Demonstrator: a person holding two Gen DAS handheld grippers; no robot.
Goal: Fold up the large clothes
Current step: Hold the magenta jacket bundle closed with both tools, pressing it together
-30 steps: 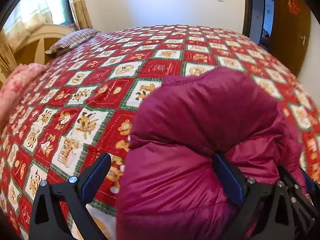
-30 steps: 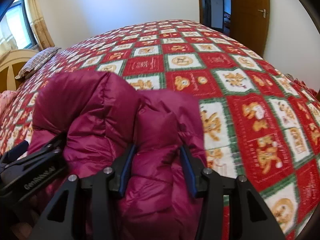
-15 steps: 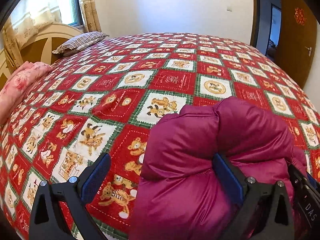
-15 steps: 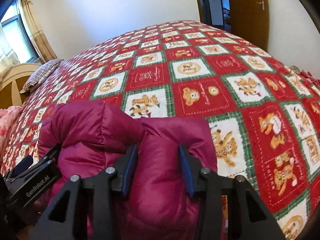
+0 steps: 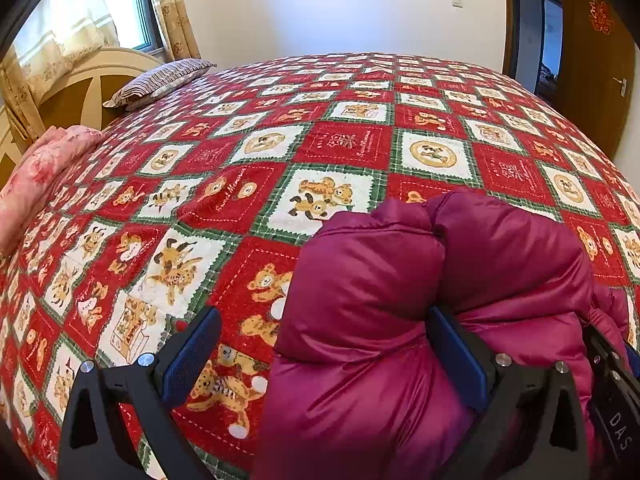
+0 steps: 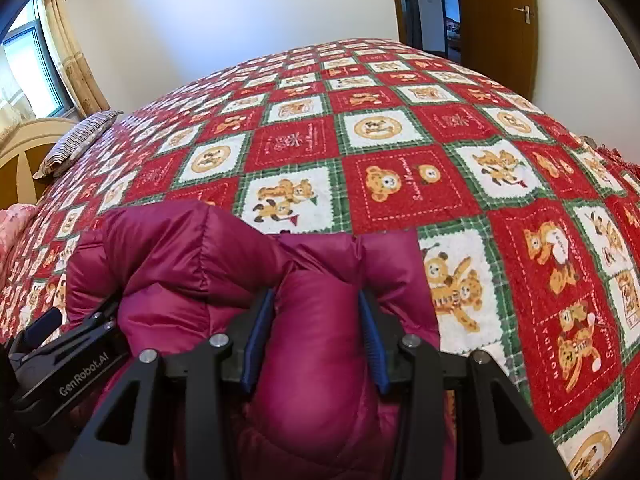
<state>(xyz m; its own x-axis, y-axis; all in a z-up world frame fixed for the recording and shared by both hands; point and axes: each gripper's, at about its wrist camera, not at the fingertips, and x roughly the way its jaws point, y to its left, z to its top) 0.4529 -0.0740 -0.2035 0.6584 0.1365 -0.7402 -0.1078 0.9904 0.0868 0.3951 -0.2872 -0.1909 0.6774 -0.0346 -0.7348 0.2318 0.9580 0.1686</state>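
Red teddy-bear bed (image 5: 344, 148) holds my puffy purple coat (image 5: 400, 320) near its edge; right claw (image 6: 316, 328) squeezes a soft, slippery fold, left claw (image 5: 320, 352) wide around another, so I grab thick seams

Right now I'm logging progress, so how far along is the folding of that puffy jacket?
Looks partway. Done: the magenta down jacket is already bunched into thick doubled layers on the bedspread. In hand: the right gripper pinches a padded fold, while the left gripper stands wide open around another bulge. Left: flattening it into a neat bundle and letting go; the lower part is out of view.
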